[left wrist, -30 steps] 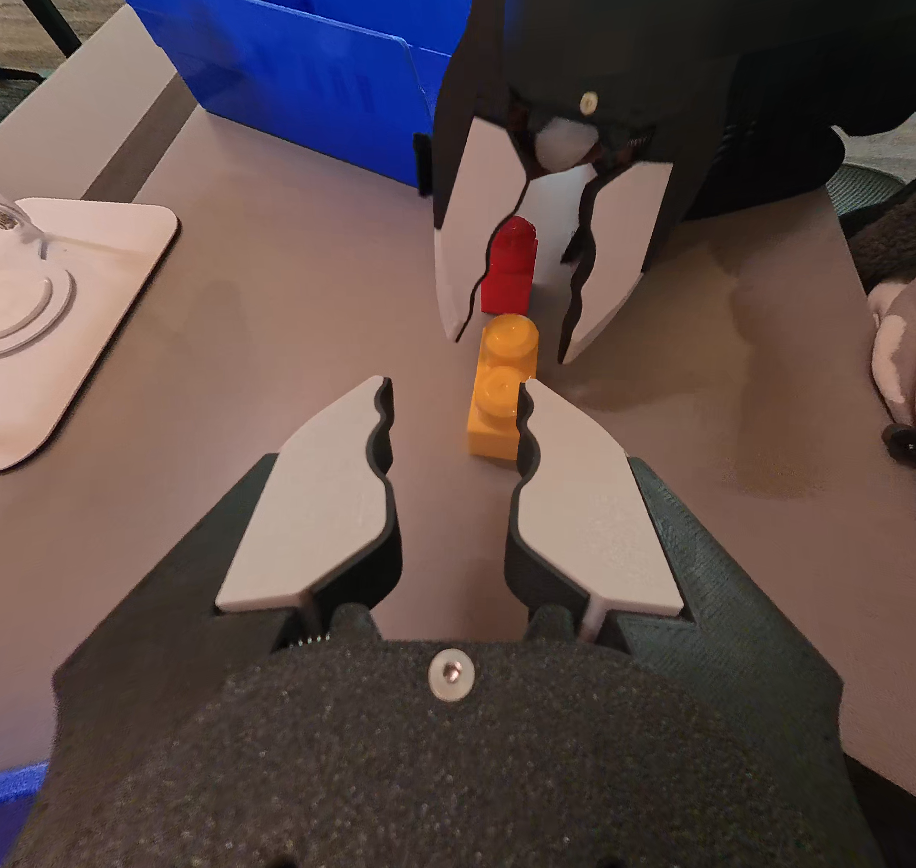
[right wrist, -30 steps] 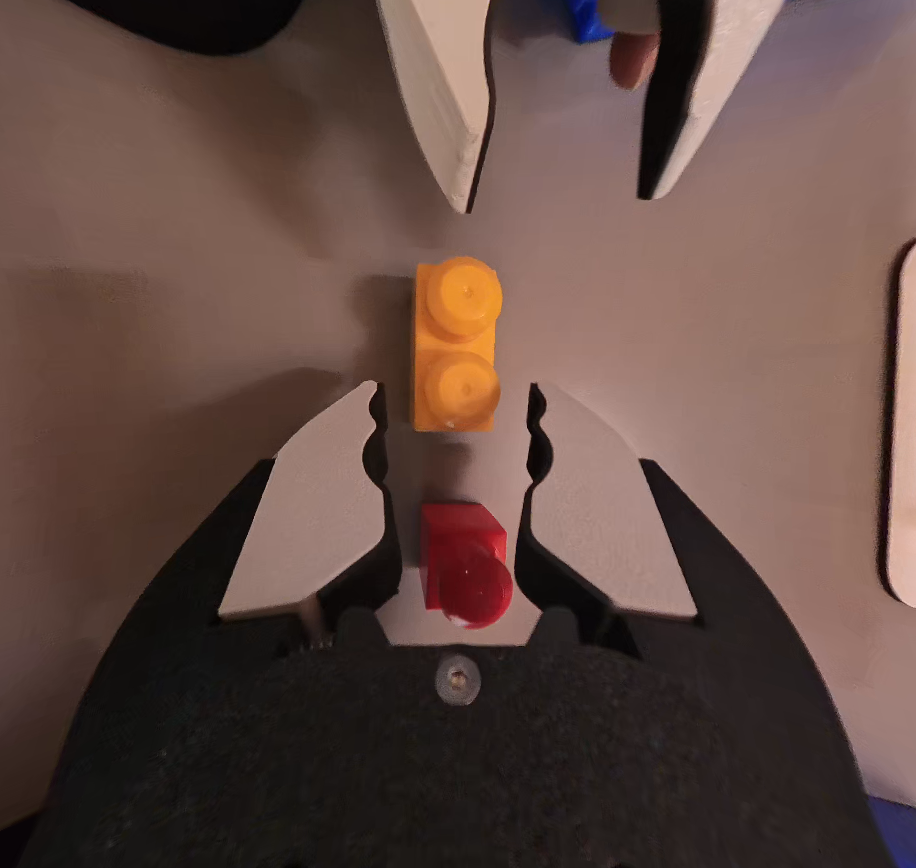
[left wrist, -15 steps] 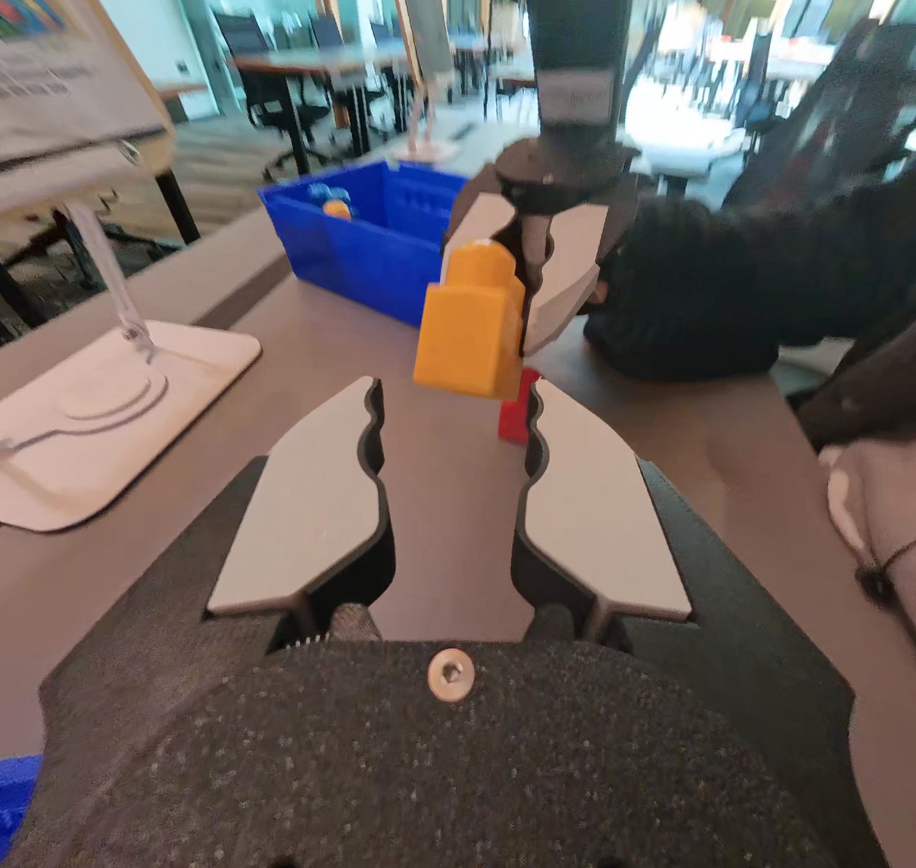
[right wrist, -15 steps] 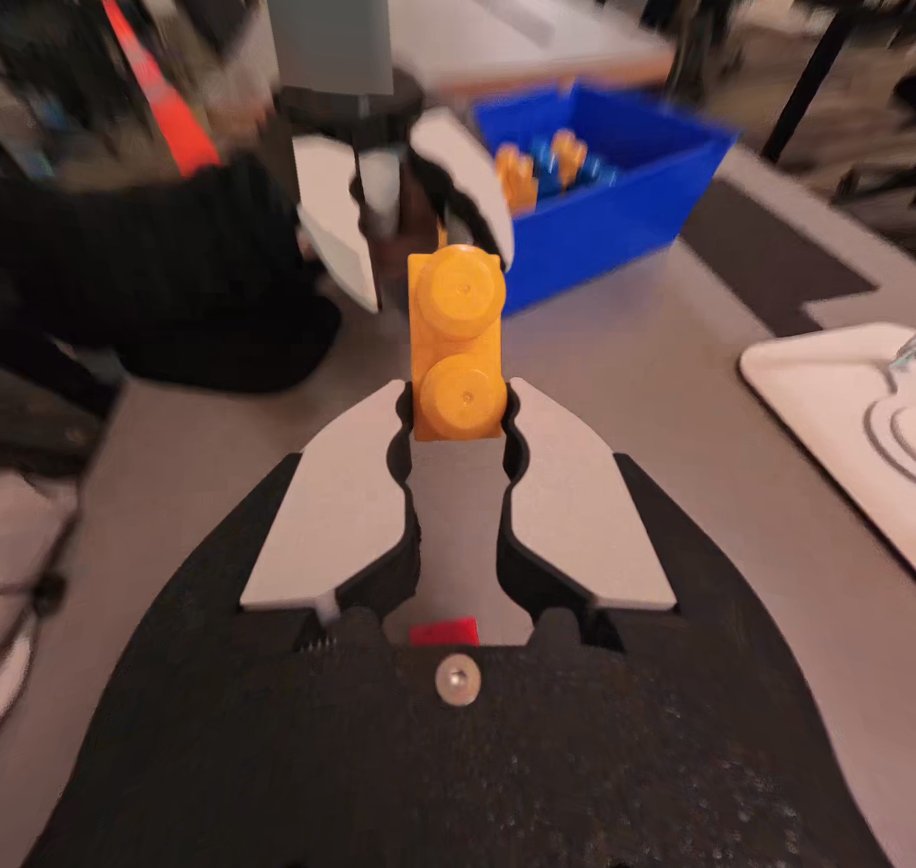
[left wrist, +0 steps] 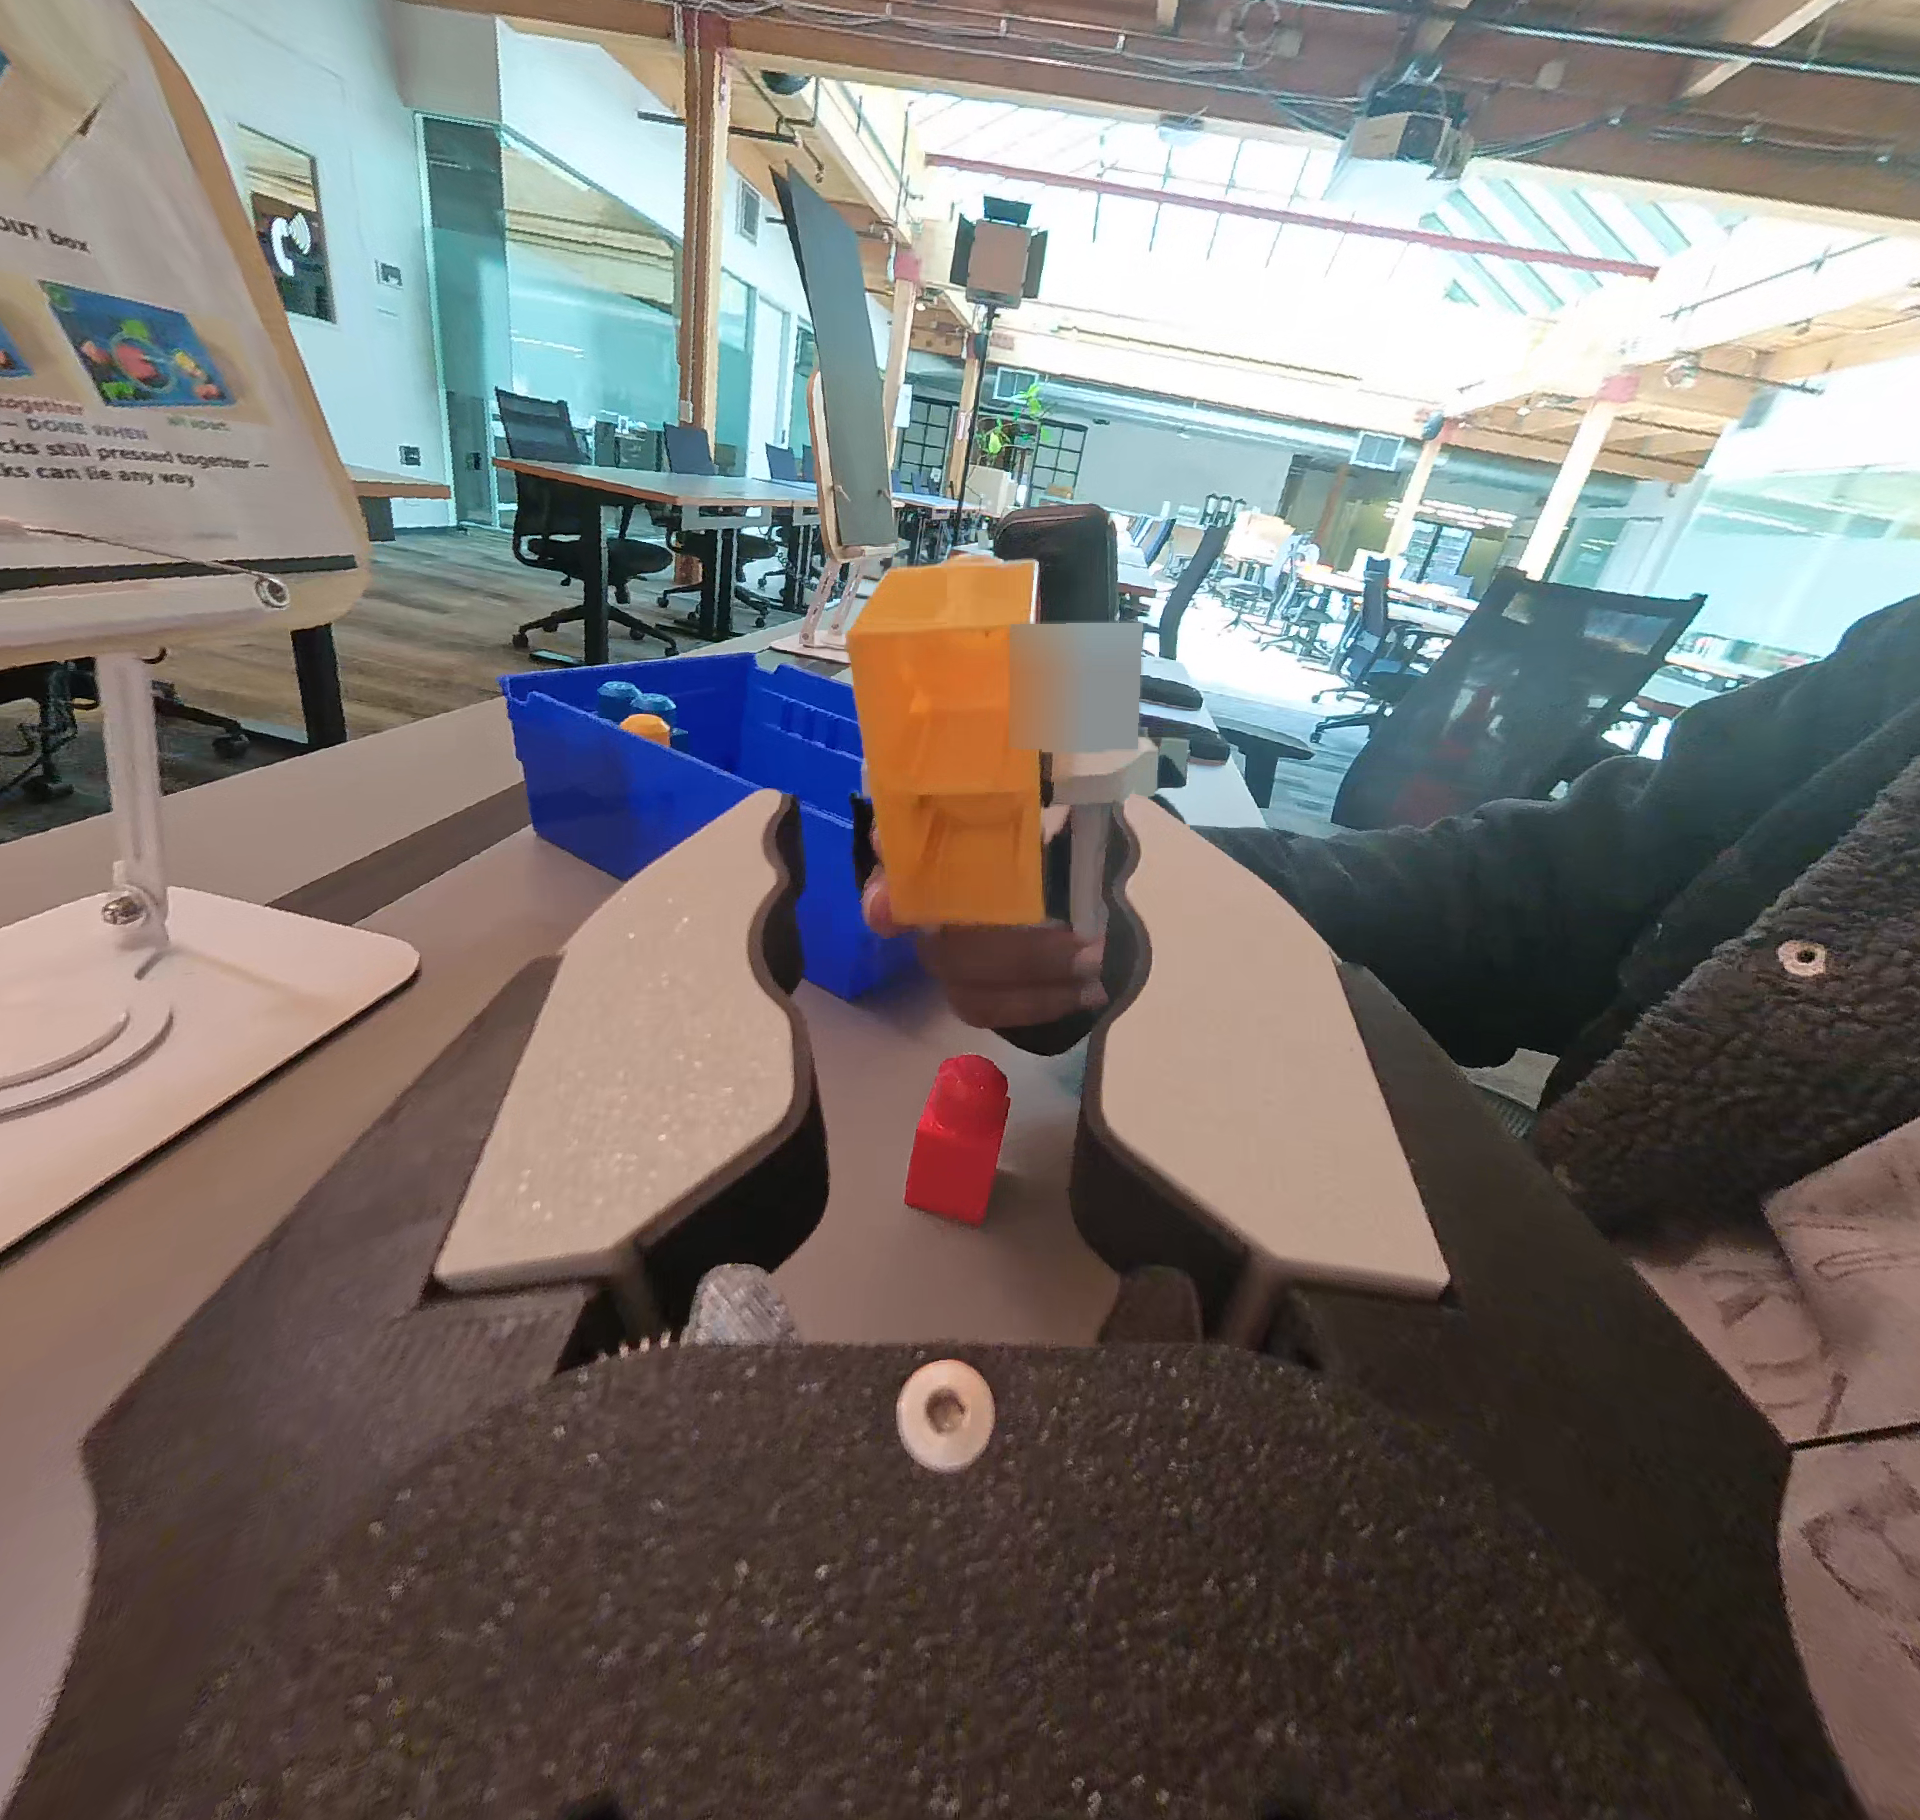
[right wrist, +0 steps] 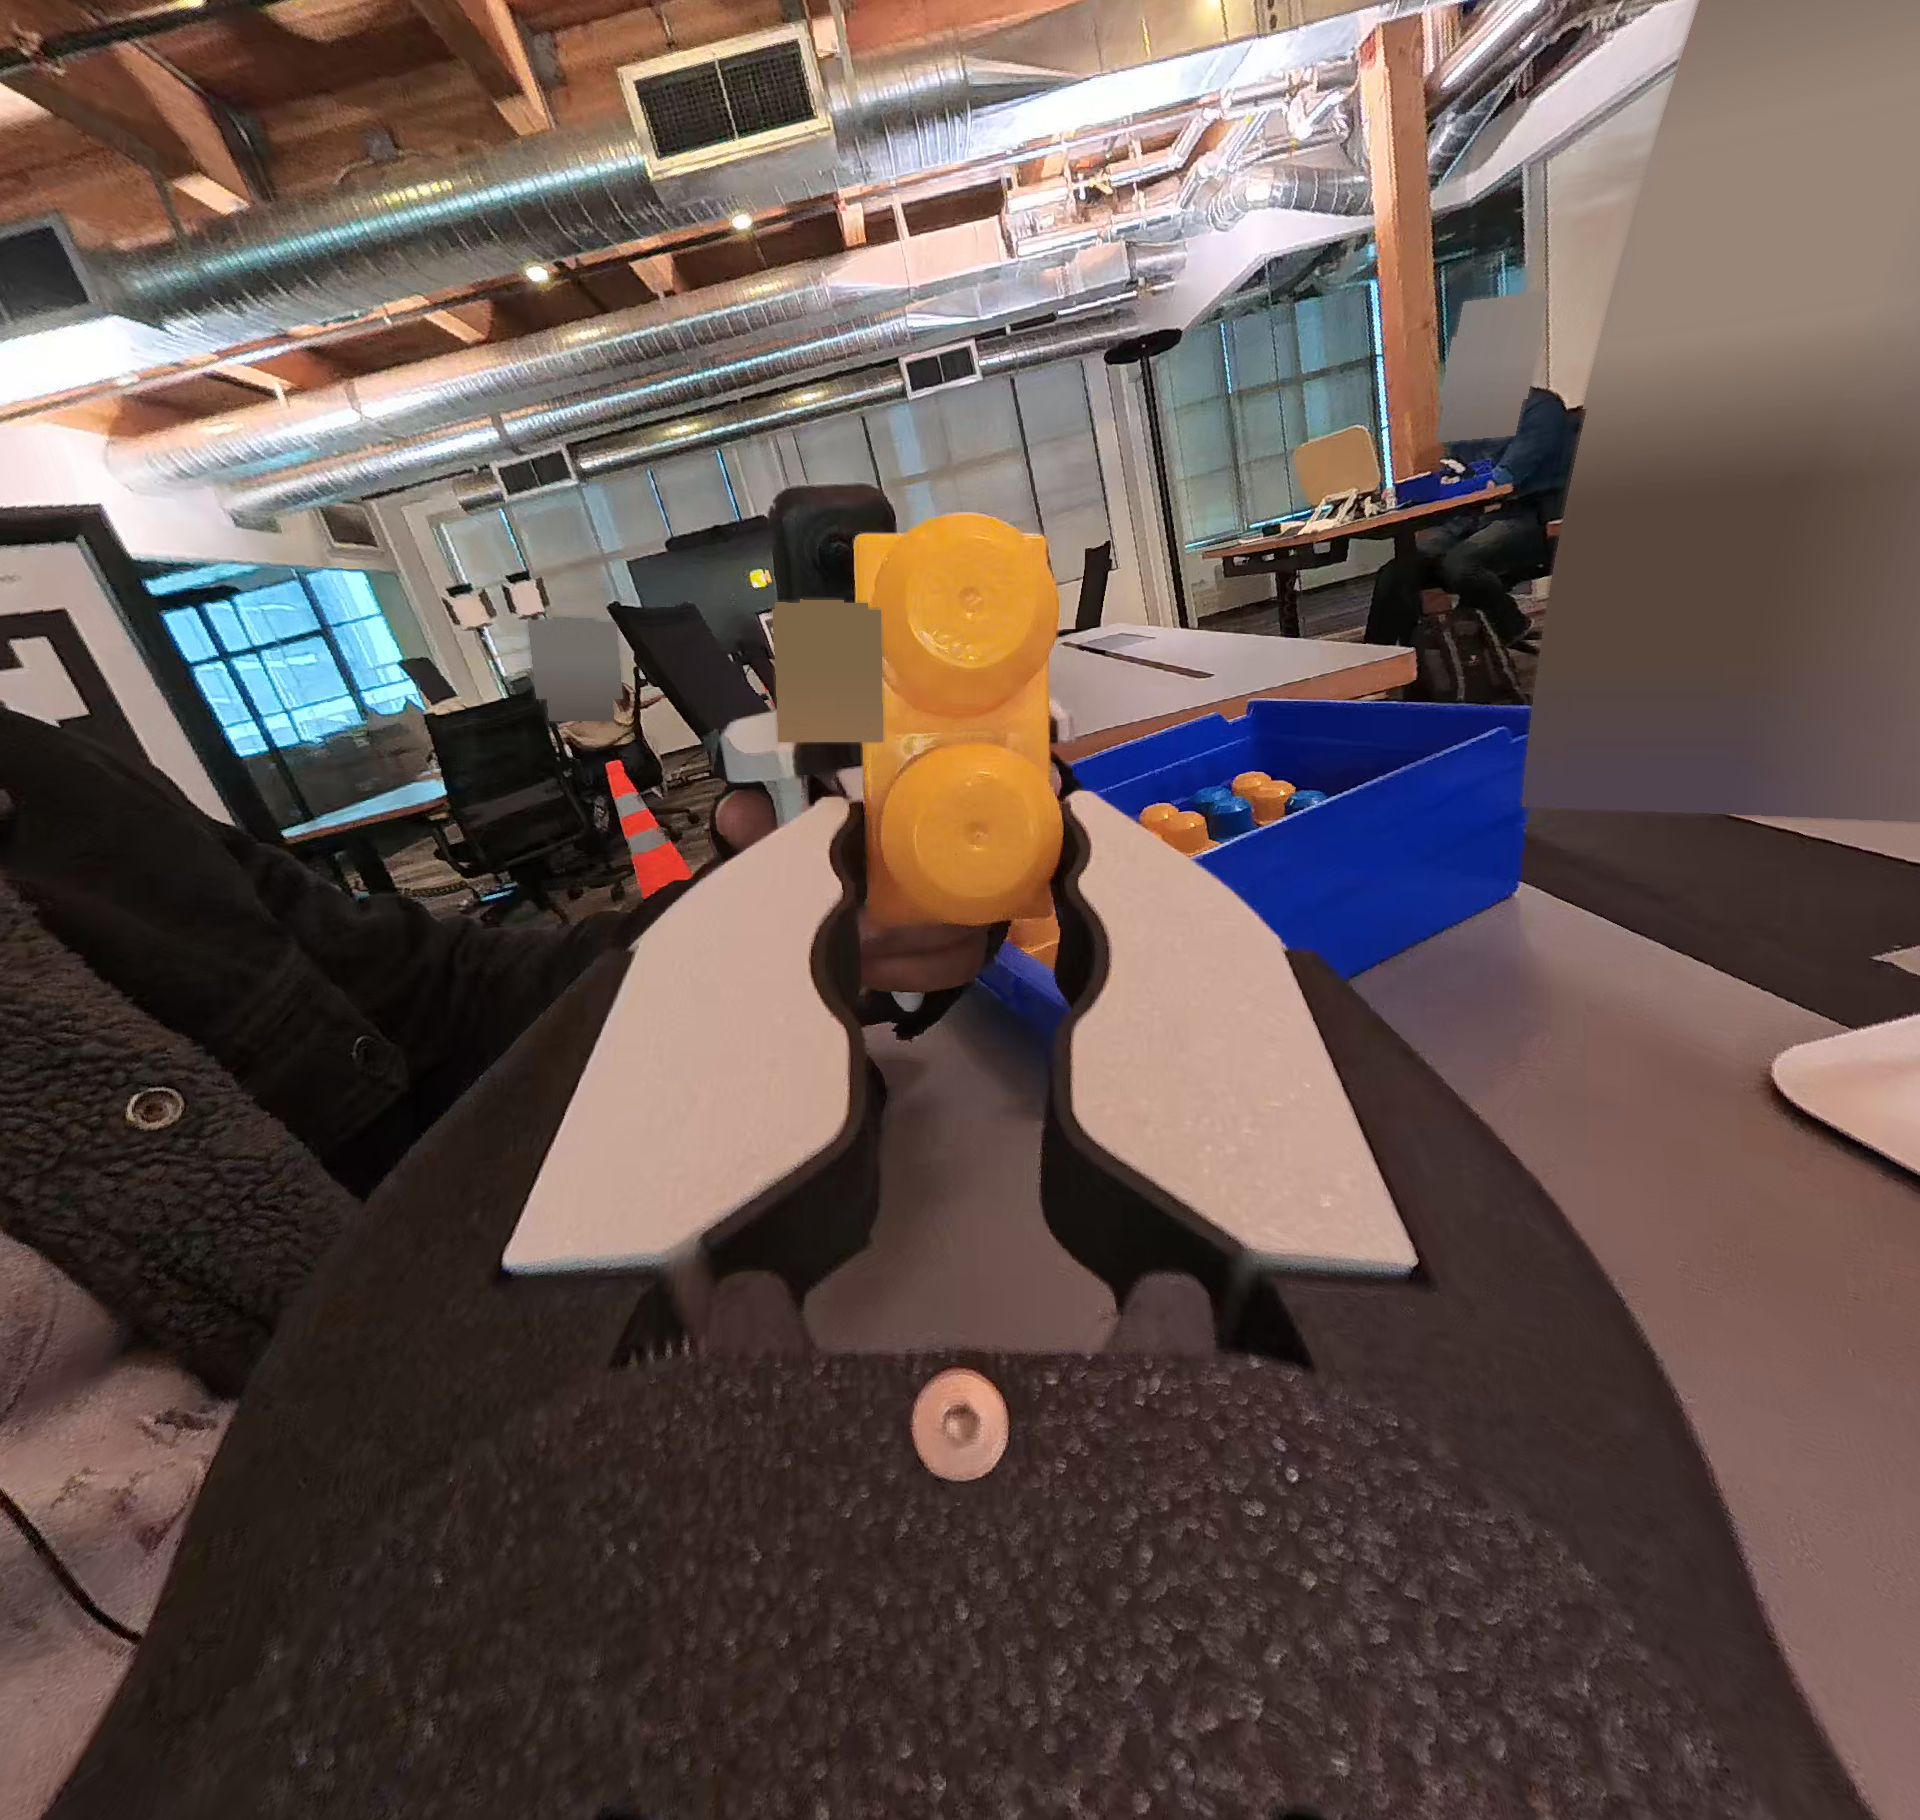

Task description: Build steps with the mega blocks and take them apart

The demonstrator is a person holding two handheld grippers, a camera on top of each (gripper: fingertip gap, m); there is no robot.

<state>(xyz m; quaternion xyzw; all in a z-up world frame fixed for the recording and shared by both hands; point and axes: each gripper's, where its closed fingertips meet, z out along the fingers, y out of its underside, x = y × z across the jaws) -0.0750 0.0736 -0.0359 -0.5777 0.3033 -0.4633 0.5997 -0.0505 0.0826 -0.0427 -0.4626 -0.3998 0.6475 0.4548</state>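
My right gripper [right wrist: 958,825] is shut on the lower end of an orange two-stud block [right wrist: 961,731] and holds it upright in the air, studs facing its camera. In the left wrist view the same block [left wrist: 951,752] shows its hollow underside, raised above the table just ahead of my left gripper [left wrist: 956,835], which is open and empty. I cannot tell whether the block reaches in between the left fingertips. A red one-stud block [left wrist: 956,1142] stands on the grey table [left wrist: 436,897], seen between the left fingers. The right gripper itself is mostly hidden behind the orange block.
A blue bin [left wrist: 665,783] [right wrist: 1351,835] with several orange and blue blocks sits at the back of the table. A white stand base [left wrist: 208,991] [right wrist: 1849,1095] carrying a sign is at the side. A person's dark sleeve [left wrist: 1507,887] reaches in. Less than 4 cm separates the two grippers' tips.
My right gripper has shut on the orange block and lifted it off the table. Both grippers have tilted up from looking down to level. The red block has stayed on the table.
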